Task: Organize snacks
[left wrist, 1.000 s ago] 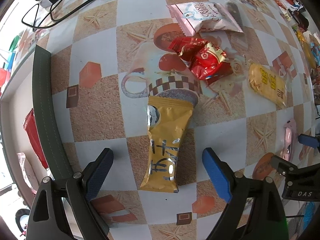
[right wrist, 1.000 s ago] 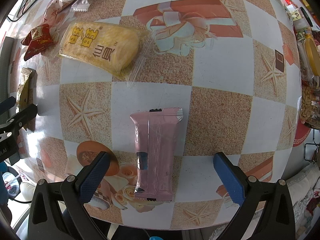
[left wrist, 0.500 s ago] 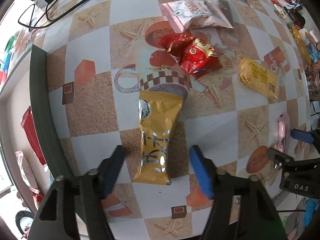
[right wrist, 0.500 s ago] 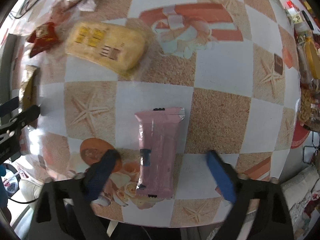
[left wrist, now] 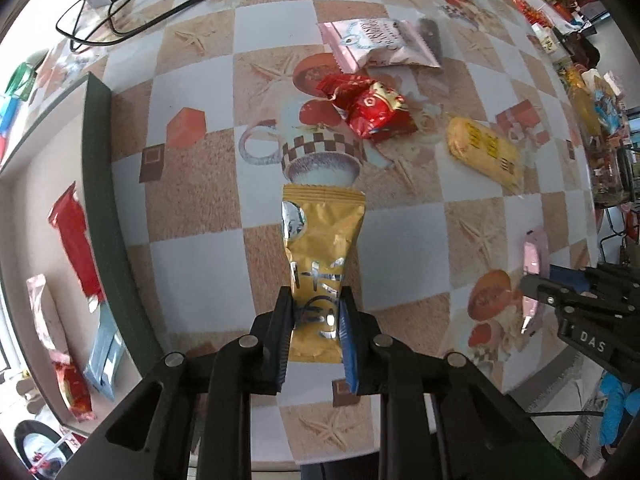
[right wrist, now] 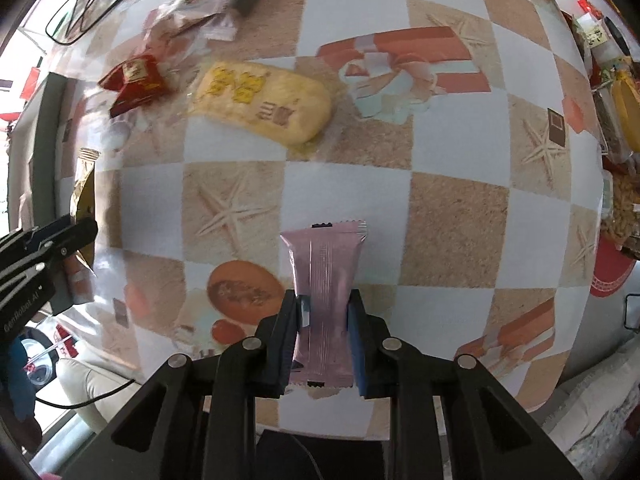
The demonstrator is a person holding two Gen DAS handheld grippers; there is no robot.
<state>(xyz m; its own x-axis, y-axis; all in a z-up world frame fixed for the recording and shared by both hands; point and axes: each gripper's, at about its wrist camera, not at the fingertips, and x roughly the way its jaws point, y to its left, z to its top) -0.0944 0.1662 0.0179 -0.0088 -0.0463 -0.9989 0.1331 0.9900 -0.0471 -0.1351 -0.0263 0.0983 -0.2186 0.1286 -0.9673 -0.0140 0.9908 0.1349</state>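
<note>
The left tool (left wrist: 316,320) is clamped on the near end of a long gold foil snack packet with silver lettering (left wrist: 320,256), its two fingers pressing the wrapper's sides so that it narrows between them. The rest of the packet runs straight ahead of the tool over the counter (left wrist: 192,200), which is covered in a checkered cloth printed with starfish and cups.

Further ahead of this tool lies a crumpled red foil packet (left wrist: 370,108), and beyond that a pale pink-and-white pillow pack with blue print (left wrist: 376,44). Ahead and to the right sits a clear-wrapped yellow cake bar (left wrist: 484,152). To the tool's left a dark green rim (left wrist: 104,200) borders a beige tray holding several wrapped snacks (a red one, a pale blue one and a pinkish one can be made out).

The right tool (right wrist: 323,328) is closed on the near half of a flat pink matte wrapper with crimped ends (right wrist: 326,280), gripping it by its long edges; the far end points straight ahead over the counter. The yellow cake bar (right wrist: 264,100) lies ahead and a little left of this tool, the red packet (right wrist: 136,82) further left. At the far left edge the left tool's black frame (right wrist: 44,256) shows beside the gold packet (right wrist: 82,192).
</note>
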